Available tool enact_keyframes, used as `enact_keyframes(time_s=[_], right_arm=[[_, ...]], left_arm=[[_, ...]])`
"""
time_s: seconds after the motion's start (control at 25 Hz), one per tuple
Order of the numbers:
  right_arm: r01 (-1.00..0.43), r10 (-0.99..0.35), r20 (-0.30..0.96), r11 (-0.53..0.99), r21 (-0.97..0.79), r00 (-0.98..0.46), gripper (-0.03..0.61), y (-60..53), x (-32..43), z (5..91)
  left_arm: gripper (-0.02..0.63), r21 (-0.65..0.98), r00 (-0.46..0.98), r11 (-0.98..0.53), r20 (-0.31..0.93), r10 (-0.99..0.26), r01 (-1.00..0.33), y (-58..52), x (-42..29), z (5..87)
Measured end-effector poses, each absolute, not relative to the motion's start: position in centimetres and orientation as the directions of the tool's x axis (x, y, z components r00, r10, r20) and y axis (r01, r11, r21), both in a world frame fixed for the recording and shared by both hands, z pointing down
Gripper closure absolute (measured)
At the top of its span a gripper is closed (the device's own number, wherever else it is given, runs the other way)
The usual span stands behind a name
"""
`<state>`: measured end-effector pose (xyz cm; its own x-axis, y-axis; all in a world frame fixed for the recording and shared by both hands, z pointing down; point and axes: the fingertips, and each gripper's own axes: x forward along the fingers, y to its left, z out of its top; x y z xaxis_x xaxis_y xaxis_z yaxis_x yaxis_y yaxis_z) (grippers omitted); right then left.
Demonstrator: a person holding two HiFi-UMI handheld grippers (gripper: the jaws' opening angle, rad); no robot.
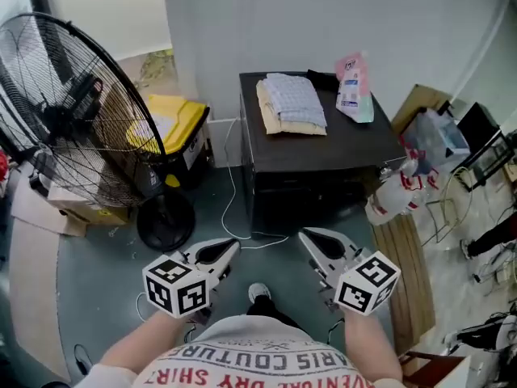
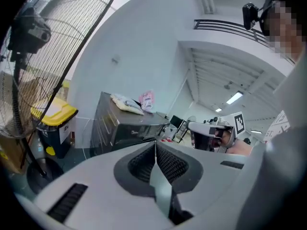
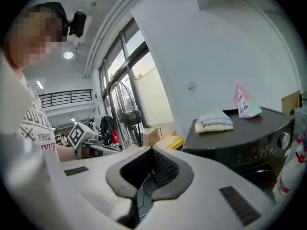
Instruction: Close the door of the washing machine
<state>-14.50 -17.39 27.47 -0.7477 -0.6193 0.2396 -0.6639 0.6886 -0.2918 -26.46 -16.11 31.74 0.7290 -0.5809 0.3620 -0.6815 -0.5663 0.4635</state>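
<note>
Person's clothing: a white shirt (image 1: 266, 360) printed with rows of red block lettering, with dark trousers (image 1: 279, 318) and a pale shoe (image 1: 258, 293) beyond its hem. The left gripper (image 1: 233, 246) and right gripper (image 1: 307, 234) share one build: each is a smooth pale-grey shell tapering to a point, with a dark slotted vent on either flank and a cube (image 1: 176, 286) of black-and-white square markers at the rear. Inside each shell a dark grey, rounded recess frames two black fingers (image 2: 170, 163) whose inner faces are finely ribbed.
</note>
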Motion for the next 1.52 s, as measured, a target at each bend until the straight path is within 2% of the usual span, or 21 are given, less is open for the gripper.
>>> enact_keyframes(time_s=[0.28,0.48,0.68,1.52], right_arm=[[-0.631,-0.599,0.2,0.73,-0.261,-0.776,0.557,-12.5,-15.8,22.4],[-0.624,-0.607,0.147,0.749,-0.223,-0.781,0.557,-11.4,-16.1,19.9],[-0.633,-0.621,0.125,0.748,-0.2,-0.774,0.557,-11.0,-16.3,18.9],[-0.62,-0.596,0.172,0.748,-0.237,-0.784,0.557,-10.9,-17.2,21.4]], left_arm=[[0.58,0.418,0.785,-0.667,0.266,-0.559,-0.616,-13.5,-26.4,25.2],[0.58,0.329,0.808,-0.738,0.215,-0.548,-0.589,-12.4,-25.9,21.5],[0.58,0.331,0.821,-0.752,0.183,-0.541,-0.57,-12.1,-26.0,20.0],[0.58,0.323,0.823,-0.758,0.244,-0.513,-0.567,-12.4,-25.5,23.1]])
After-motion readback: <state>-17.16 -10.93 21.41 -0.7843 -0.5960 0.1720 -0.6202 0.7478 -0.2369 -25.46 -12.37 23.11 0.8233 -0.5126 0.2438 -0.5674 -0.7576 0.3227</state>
